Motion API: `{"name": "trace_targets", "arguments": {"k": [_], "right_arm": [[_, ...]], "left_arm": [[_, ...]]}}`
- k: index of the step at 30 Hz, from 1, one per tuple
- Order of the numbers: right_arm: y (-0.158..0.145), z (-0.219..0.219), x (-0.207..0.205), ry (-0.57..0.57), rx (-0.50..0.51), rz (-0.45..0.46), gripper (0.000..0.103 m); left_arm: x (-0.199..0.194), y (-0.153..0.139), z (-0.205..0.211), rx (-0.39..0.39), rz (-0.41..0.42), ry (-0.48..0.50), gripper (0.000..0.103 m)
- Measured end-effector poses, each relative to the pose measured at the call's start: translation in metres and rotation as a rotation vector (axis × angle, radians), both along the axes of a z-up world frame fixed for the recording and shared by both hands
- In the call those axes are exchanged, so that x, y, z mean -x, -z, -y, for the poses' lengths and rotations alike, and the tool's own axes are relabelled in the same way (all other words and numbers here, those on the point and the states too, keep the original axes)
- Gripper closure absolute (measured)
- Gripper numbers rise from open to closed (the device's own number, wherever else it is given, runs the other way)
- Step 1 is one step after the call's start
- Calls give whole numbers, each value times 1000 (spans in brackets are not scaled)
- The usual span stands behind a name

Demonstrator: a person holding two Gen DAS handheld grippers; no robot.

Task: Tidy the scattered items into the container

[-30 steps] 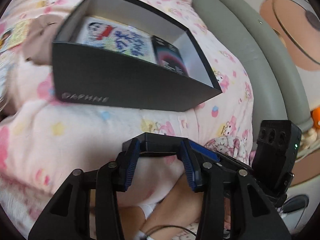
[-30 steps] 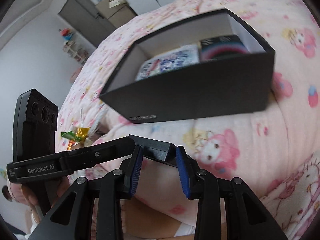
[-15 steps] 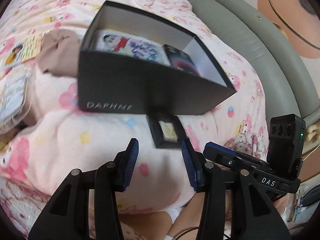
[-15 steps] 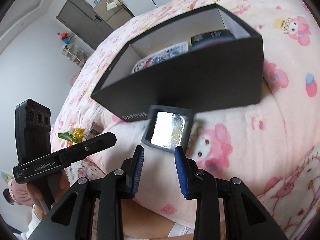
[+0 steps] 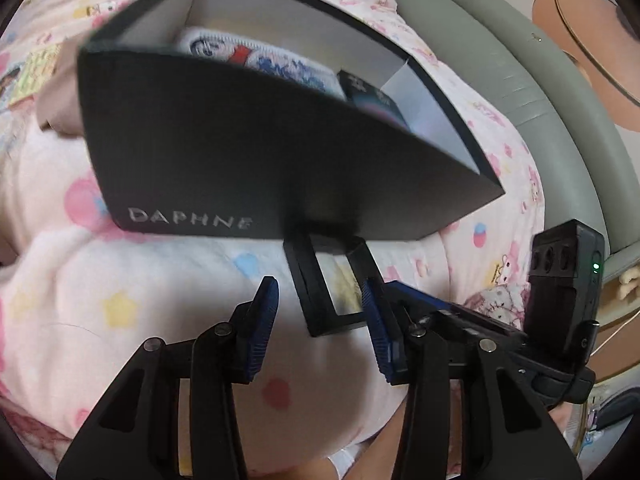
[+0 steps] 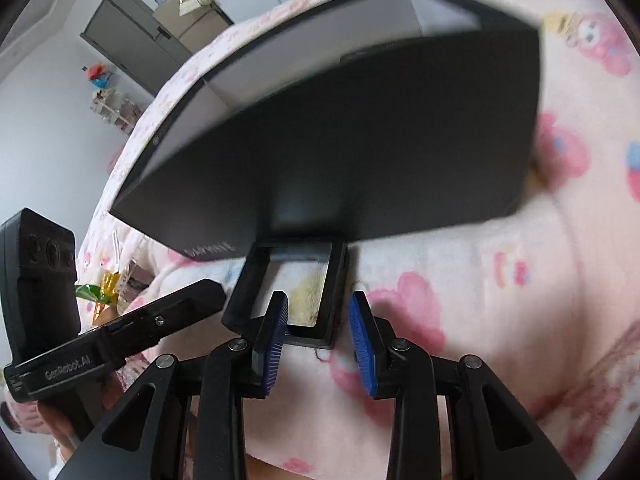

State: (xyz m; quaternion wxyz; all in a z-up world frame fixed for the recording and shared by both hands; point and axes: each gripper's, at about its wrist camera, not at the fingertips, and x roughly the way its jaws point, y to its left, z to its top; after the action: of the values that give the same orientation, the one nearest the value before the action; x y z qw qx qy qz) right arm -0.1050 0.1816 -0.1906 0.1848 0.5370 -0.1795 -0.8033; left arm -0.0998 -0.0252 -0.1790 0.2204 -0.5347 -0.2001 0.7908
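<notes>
A black box [image 5: 240, 160] marked DAPHNE stands open on the pink blanket, with a patterned pouch [image 5: 256, 56] and a dark item [image 5: 368, 96] inside. A small black square frame [image 5: 308, 280] lies flat on the blanket against the box's front wall. My left gripper [image 5: 318, 296] hangs just over it, its jaws closing; the frame's left bar is between the pads and neither pad presses on it. In the right wrist view, the box [image 6: 360, 140] fills the top. My right gripper [image 6: 318, 304] stands open over the frame [image 6: 244, 284], straddling its right bar without gripping.
A grey padded bed edge [image 5: 500, 60] runs along the right. A beige cloth [image 5: 60, 112] and picture cards [image 5: 28, 80] lie left of the box. Candy wrappers [image 6: 104, 288] sit on the blanket at the left. A grey cabinet [image 6: 132, 32] stands far behind.
Both grippers have sunk toward the blanket and nearer the box. The frame, edge-on at the fingertips a second ago, now lies flat in front of the box under both grippers.
</notes>
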Motion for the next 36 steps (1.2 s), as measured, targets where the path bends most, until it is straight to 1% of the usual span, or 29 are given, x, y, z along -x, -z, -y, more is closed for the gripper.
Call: {"name": "trace_targets", "arguments": {"k": [2,3,4,5,7,8,9,10,11,13,16,18,19,21,22,24,25,27,28,31,32,34,36], "right_arm": [[4,2,-2,-19,42,14,74],[2,3,-5,-43,69,16,75],[0,3,-7,-54,67,13,75],[-3,3,-10,-66,57,9,75],[-9,-1,-15,-78,42,0,75],[-12,-4,-17,-75,51,-3,75],[-16,-6,-16,-64,55,-9,75],[-17,-7,-14,-54,38,-18,75],[-19,-7,-11,-43,-11,-40,75],[-15,-3,-5,-38,-60,-47,75],[-3,4,-2,-76,-12,5,75],[-3,11,-7,-102,-49,-7,76],[-4,11,-8,-104,-57,-13,76],[-5,8,-9,-96,-28,-2,76],[-5,6,-9,-91,-14,1,76],[-14,4,-15,-73,-8,-39,76],[-19,2,-19,-74,-24,-79,76],[-40,10,-28,-106,-64,-162,76],[-48,10,-30,-115,-63,-184,76],[-76,5,-32,-124,-41,-242,76],[-81,5,-31,-124,-32,-253,76],[-93,1,-25,-122,-12,-276,76],[-100,6,-16,-136,-47,-307,76]], "left_arm": [[-3,1,-5,0,5,32,65],[-5,0,-8,9,1,46,65],[-8,-2,-8,6,-9,59,65],[-10,-3,-7,-20,-9,64,65],[-12,-4,-1,-98,10,68,65],[-13,-4,1,-106,11,55,65],[-12,-4,3,-91,5,36,65],[-10,-2,3,-75,3,19,65],[-7,0,3,-70,9,9,65],[-2,4,-2,-52,28,3,65],[-3,10,-15,-14,38,37,66],[-6,10,-22,26,24,44,66],[-7,9,-23,33,19,46,67],[-7,9,-18,21,25,44,67],[-9,9,-16,10,26,42,69],[-13,5,-11,-35,27,32,69],[-15,0,-9,-46,23,26,69],[-19,-13,-11,-26,-12,20,69],[-22,-24,-11,-19,-44,11,69],[-23,-55,-5,-65,-103,-28,69],[-22,-67,-3,-77,-126,-36,69],[-16,-90,-6,-72,-177,-29,69],[-7,-110,-7,-82,-230,-9,70]]}}
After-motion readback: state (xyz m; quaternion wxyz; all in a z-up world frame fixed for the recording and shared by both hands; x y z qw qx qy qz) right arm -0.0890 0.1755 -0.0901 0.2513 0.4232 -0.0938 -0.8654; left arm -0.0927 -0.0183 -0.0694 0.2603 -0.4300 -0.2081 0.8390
